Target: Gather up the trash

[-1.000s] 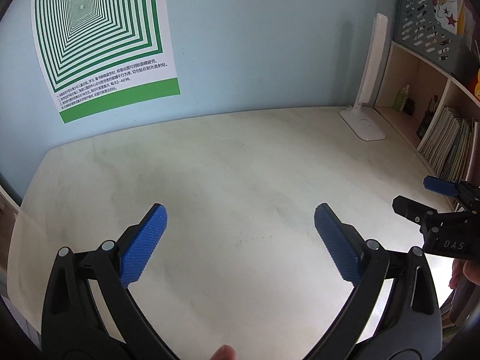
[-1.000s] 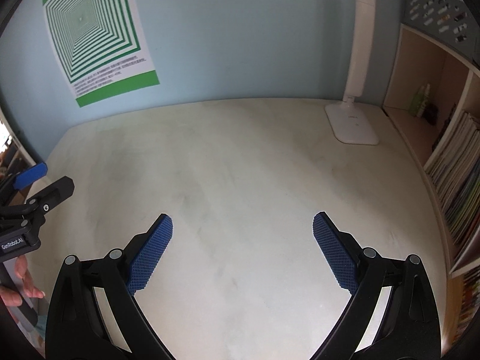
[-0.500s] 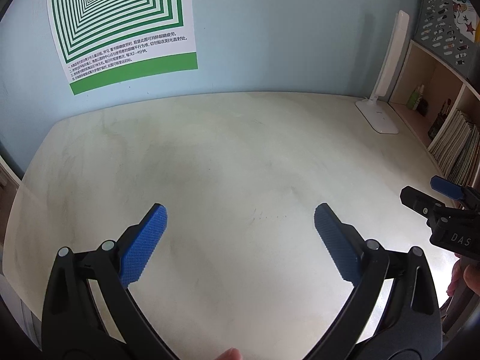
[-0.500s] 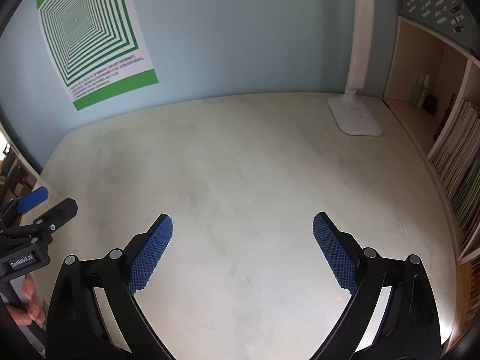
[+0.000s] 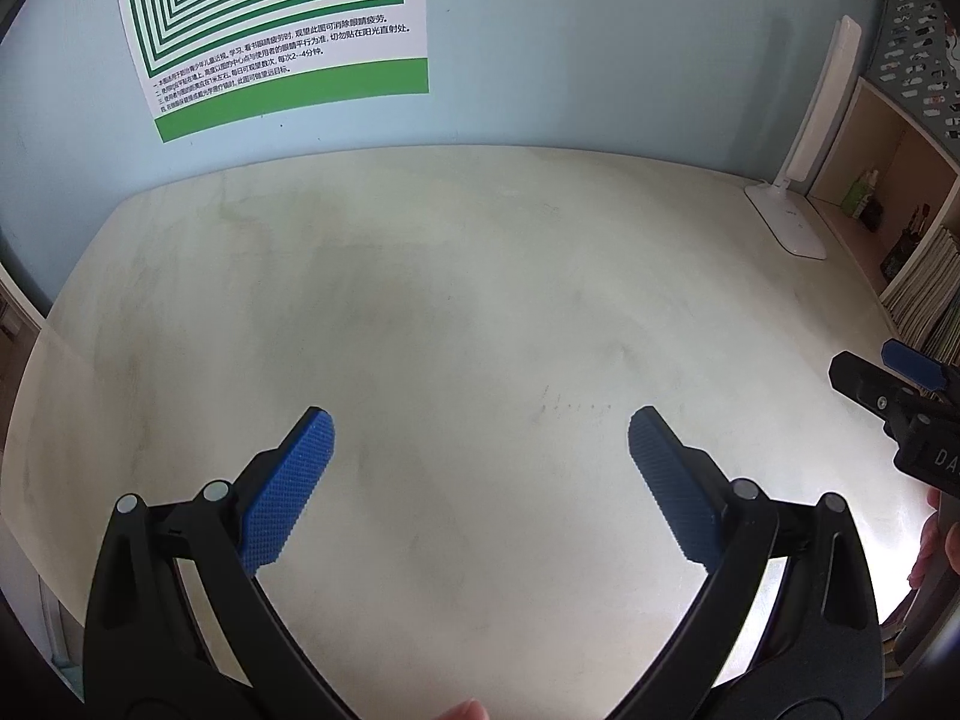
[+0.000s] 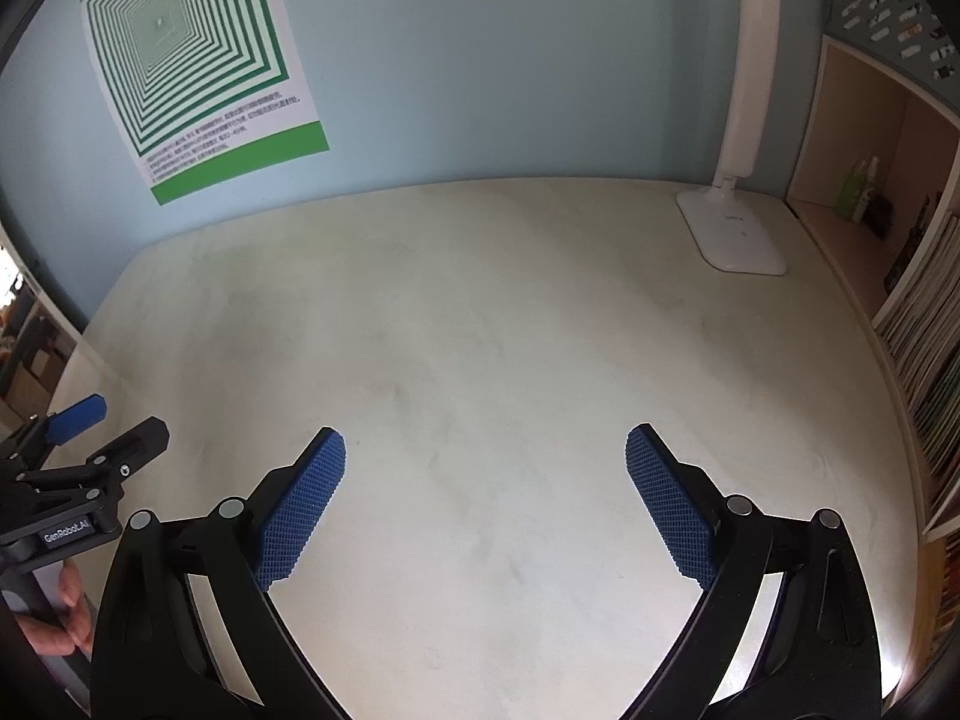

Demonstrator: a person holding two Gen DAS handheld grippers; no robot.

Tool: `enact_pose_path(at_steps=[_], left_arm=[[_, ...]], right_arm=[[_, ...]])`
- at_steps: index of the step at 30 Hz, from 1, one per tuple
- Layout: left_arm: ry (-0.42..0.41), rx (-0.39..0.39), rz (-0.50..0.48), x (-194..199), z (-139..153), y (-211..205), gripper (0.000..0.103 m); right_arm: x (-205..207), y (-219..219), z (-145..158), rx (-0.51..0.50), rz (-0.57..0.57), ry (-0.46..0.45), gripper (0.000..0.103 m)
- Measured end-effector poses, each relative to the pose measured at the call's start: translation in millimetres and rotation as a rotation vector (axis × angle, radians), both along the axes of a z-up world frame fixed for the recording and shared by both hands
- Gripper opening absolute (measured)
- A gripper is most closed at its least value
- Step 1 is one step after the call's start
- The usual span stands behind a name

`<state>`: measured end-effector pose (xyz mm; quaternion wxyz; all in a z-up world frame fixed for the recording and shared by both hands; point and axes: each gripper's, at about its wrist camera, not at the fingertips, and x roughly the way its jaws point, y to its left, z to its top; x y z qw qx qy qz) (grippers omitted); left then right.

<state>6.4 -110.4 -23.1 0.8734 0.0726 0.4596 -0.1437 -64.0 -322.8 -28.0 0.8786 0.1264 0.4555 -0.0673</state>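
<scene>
Here, left hand-held gripper (image 5: 480,438) and right hand-held gripper (image 6: 485,450) both spread wide, nothing held, above the pale desk (image 6: 480,312).

The desk (image 5: 480,312) lies as one broad pale surface from the white lamp (image 6: 741,180) leftward to its far left edge, with open passage for a claw across its middle and front. The lamp stands at the back right corner against the blue wall (image 6: 510,60), its base on the desk and its upright arm blocking that corner. Just right of the lamp, the bookshelf (image 6: 924,312) closes off that side.
</scene>
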Motion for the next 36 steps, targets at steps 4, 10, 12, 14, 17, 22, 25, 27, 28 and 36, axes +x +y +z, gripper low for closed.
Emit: enact_pose_path(at_steps=[4,10,12,14,17,22,25,27,28,36], left_arm=[[0.004,0.016,0.0,-0.1,-5.5,1.2,0.096],[0.024,0.027,-0.003,1.7,-13.0,1.6,0.096],[0.03,0.033,-0.006,2.2,-15.9,1.5,0.096],[0.034,0.042,-0.004,2.8,-18.3,1.6,0.096],[0.024,0.05,-0.01,2.7,-19.5,0.8,0.096],[0.031,0.059,-0.018,4.4,-22.3,-1.1,0.096],[0.018,0.071,-0.023,4.9,-23.9,-1.6,0.096],[0.001,0.085,-0.024,4.8,-23.9,-2.3,0.096],[0.0,0.088,-0.026,5.1,-23.9,-2.3,0.096],[0.058,0.061,-0.005,9.9,-30.0,2.0,0.096]], right_arm=[[1.3,1.7,-1.5,0.003,0.004,0.006,0.094],[2.6,-1.0,-1.5,-0.016,-0.001,0.012,0.094],[1.5,-5.0,-0.7,-0.012,-0.014,0.012,0.094],[0.9,-7.9,0.1,-0.009,-0.023,0.011,0.094],[1.4,-8.8,-0.3,-0.02,-0.028,0.013,0.094],[0.3,-7.8,-2.0,-0.013,-0.036,0.014,0.094],[2.2,-6.2,-4.1,-0.012,-0.034,0.02,0.094],[3.1,-4.7,-5.1,-0.01,-0.032,0.022,0.094],[3.3,-4.4,-5.1,-0.009,-0.031,0.021,0.094],[2.1,-3.6,-4.6,-0.006,-0.028,0.021,0.094]])
